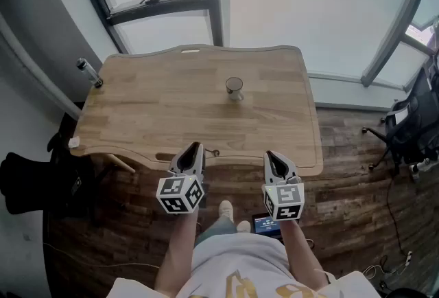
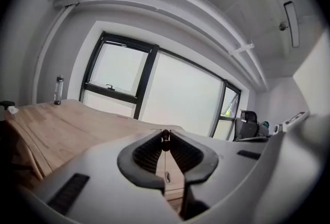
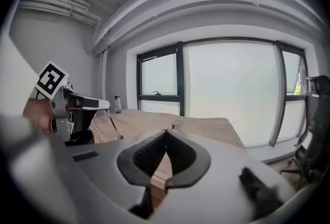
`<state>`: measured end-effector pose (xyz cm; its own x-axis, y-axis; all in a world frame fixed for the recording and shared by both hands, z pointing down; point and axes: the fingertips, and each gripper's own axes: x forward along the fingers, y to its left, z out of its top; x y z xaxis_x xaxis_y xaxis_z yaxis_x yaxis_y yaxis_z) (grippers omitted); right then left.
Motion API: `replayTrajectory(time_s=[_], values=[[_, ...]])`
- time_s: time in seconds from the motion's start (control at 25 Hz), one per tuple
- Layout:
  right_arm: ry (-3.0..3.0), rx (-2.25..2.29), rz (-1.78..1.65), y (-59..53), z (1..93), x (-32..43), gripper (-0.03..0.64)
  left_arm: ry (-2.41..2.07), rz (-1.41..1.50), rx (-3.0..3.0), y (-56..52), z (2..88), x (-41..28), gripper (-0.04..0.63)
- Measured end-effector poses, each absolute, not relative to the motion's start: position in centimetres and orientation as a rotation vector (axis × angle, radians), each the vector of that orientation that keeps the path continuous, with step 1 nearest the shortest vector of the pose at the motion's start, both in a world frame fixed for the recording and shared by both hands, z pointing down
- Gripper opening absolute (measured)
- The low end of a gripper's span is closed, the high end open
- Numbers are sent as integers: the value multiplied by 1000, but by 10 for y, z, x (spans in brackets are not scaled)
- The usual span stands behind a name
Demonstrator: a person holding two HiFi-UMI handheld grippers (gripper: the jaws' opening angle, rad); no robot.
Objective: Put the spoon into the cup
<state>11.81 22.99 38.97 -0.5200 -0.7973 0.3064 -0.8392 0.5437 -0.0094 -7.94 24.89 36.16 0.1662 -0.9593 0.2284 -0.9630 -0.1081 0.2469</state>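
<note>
A thin metal spoon (image 1: 213, 152) was held pinched at the tips of the left gripper (image 1: 196, 147), whose jaws were pressed together on it. The spoon was seen hanging just beyond the near edge of the light wooden table (image 1: 151, 108). In the left gripper view, a slim handle was seen trapped between the ribbed black pads (image 2: 149, 152).

The right gripper (image 1: 269, 154) was held beside the left one at the same near edge. Its jaws were closed tip to tip, and nothing was seen between them.

The small round metallic cup (image 1: 234, 88) was seen upright near the middle of the table, well apart from both grippers. Only bare wood was seen between it and them.

A clear bottle with a dark cap (image 1: 89, 73) was seen at the far left corner of the table, and a small white object (image 1: 73, 143) at its left edge.

A black office chair (image 1: 410, 126) was seen on the dark plank floor (image 1: 350, 187) to the right, and a dark bulky shape (image 1: 27, 183) to the left. A small lit screen (image 1: 265, 224) was seen on the floor near the person's light shoes (image 1: 226, 209). Large windows (image 1: 322, 8) were seen behind the table.
</note>
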Motion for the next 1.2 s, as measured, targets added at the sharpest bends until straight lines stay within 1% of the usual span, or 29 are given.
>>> replayTrajectory(time_s=[0.8, 1.2], values=[[-2528, 1359, 272, 222, 392, 125, 32, -1864, -52, 2090, 244, 349, -82, 55], [-2503, 1385, 281, 187, 400, 119, 32, -1862, -75, 2071, 207, 351, -96, 55]])
